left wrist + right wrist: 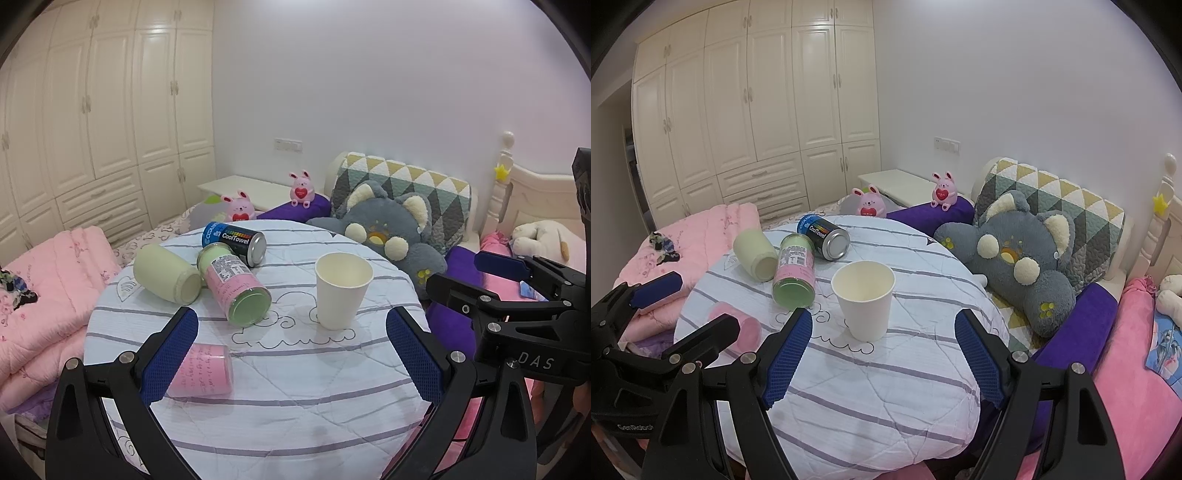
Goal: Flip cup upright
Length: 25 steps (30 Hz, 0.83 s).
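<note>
1. Standing upright, mouth up: white paper cup (863, 303) on the round quilted table (886, 398), so the flip looks done.
2. Flanking it, spread and empty: right gripper (882, 365).
3. Likewise released: left gripper (291, 358).
4. Lying toppled behind: CoolTowel can (823, 238), green-capped pink-labelled jar (795, 275).

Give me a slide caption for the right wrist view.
White paper cup upright on striped round table, right tongs open.

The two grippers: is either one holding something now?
Nothing is held. The left gripper and right gripper are open, and the paper cup stands free.
</note>
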### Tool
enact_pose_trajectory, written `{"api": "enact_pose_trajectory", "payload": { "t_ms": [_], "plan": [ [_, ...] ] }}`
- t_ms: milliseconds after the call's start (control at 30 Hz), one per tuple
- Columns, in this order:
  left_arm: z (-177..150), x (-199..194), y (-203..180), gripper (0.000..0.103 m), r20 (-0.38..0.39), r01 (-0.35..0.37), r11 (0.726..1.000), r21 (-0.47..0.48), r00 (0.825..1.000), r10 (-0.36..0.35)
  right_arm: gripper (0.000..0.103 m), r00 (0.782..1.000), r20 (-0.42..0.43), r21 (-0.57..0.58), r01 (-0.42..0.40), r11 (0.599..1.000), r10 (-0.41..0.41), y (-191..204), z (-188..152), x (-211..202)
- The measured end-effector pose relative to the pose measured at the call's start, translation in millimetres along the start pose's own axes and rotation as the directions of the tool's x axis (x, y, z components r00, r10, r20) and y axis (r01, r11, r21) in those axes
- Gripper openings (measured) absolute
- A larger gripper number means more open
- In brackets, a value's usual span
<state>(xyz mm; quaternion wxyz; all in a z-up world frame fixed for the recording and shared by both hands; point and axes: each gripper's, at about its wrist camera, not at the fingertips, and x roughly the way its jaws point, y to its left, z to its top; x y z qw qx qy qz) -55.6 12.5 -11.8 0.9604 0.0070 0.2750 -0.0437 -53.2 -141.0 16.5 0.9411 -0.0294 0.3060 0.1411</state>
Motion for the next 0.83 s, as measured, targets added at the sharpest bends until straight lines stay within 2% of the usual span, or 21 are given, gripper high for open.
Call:
{"api": "enact_pose_trajectory", "payload": {
  "t_ms": [333,833],
  "plan": [
    [0.3,-1.6,0.6,0.103,0.033,-0.006,1.0,0.02,0.999,0.005,0.081,1.0,-0.004,-0.002,0.002,1.0,-0.002,-0.1,-0.8,2.6],
    [1.8,9.1,2.8,0.103,0.016,-0.019,1.0,0.021,1.0,0.019,0.081,1.0,-0.025,0.001,-0.002,1.0,0.002,-2.2,-0.8,14.1]
  ]
}}
